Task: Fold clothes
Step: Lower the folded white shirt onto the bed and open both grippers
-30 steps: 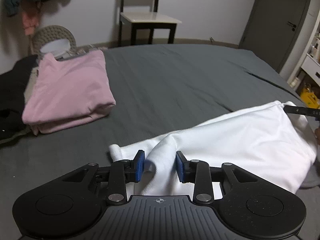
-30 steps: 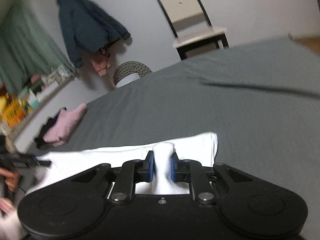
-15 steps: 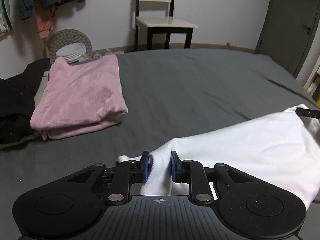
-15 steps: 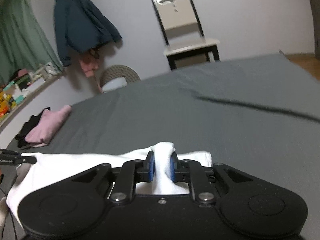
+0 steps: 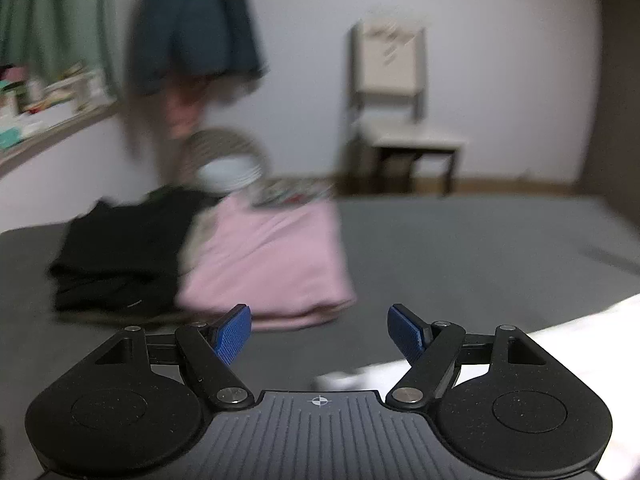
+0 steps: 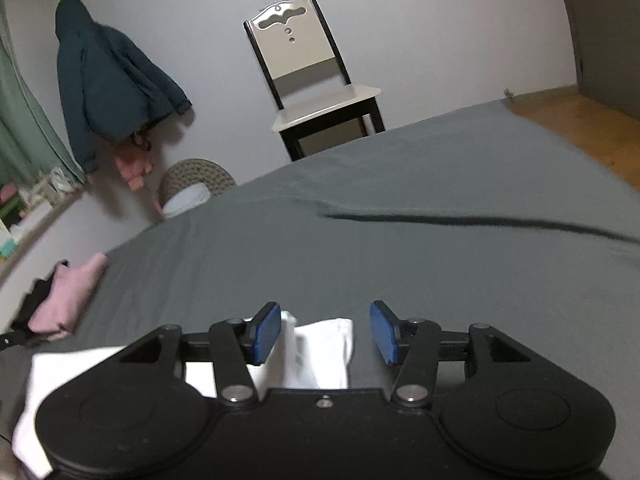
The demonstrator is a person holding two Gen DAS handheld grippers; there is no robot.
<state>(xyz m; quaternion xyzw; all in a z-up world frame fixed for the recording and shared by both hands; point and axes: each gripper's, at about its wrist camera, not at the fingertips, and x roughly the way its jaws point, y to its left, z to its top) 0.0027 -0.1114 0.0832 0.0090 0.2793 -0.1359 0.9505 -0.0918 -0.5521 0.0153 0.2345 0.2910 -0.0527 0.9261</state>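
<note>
Now, from my left wrist, my left gripper (image 5: 319,330) hangs level over the grey bed (image 5: 460,248), its blue pads (image 5: 232,334) spread wide with nothing between them. Most of this view is blurred. The white garment (image 5: 568,344) lies low and to the right of the gripper, one small end of it poking out just beyond the gripper body, below the gap and touching neither pad. Ahead on the bed sits a folded pink top (image 5: 272,268), with a black garment pile (image 5: 120,256) touching its left side. Beyond them a chair (image 5: 400,120) stands at the wall and a dark jacket (image 5: 196,24) hangs there.

From my right wrist, my right gripper (image 6: 325,332) is tilted so the bed slopes across the view. Its pads (image 6: 266,332) are also parted, gripping nothing. The white garment (image 6: 316,352) lies under it, a rumpled, raised fold sitting loose in the gap nearer the left pad, and the rest spreads flat toward the lower left. It is plain white, with a soft upright ridge at the fold. Far to the left the pink top (image 6: 68,296) rests near the bed's edge, well apart from the white cloth. The chair (image 6: 316,84) and the jacket (image 6: 108,84) stand against the wall.
</note>
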